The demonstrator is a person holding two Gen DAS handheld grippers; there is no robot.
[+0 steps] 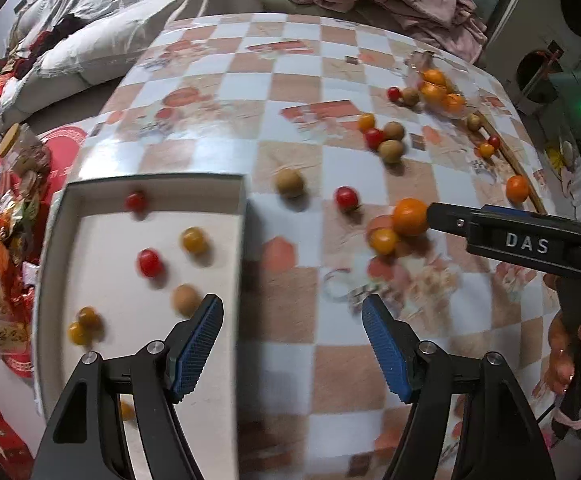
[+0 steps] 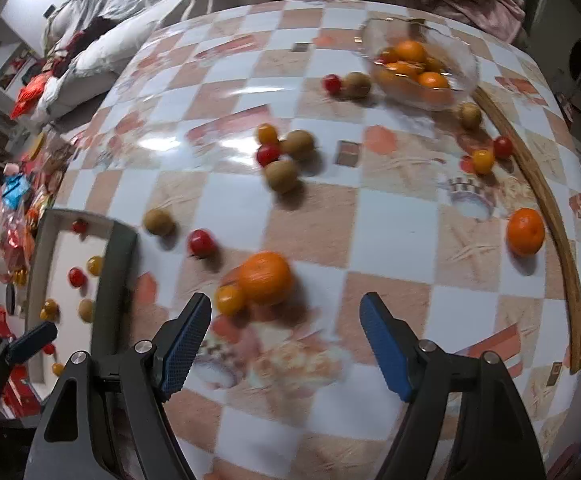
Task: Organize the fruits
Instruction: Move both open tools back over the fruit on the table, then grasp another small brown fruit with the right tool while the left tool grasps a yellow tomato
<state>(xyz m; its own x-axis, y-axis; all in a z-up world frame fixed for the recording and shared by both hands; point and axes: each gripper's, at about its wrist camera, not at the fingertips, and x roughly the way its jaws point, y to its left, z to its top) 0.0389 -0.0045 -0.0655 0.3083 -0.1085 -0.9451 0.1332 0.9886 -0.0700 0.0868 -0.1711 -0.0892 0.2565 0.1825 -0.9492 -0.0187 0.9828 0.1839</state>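
Both tongs are seen wide open and empty. Between the blue pads of the right gripper (image 2: 285,344) only the checkered tablecloth (image 2: 390,216) is seen; the left gripper (image 1: 292,346) is held over the right wall of the white tray (image 1: 242,240), one pad over the tray, the other over the table.

The relation that matters for the coming move: a mandarin (image 2: 265,278) lies just ahead of the right gripper, a little toward its left finger, with a yellow cherry tomato (image 2: 229,300) touching it on the left. It is round, so no long axis needs to be matched. In the left wrist view one finger of the right gripper is seen close beside this same mandarin — the right hand is judged the nearer one. The yellow tomato could be pushed or pinched together with the fruit.

Further out, a red cherry tomato (image 2: 201,242) and a brown longan (image 2: 158,222) lie between the mandarin and the tray. In the tray some small fruits are already gathered — red and yellow tomatoes and a longan (image 1: 185,299). A group of two longans and two tomatoes is placed in the middle of the table. A second mandarin (image 2: 525,231) rests near a wooden strip (image 2: 562,232) on the right, and a glass bowl (image 2: 466,76) with mandarins stands at the far side. Much fruit is still scattered, so the task is judged to be far from finished.
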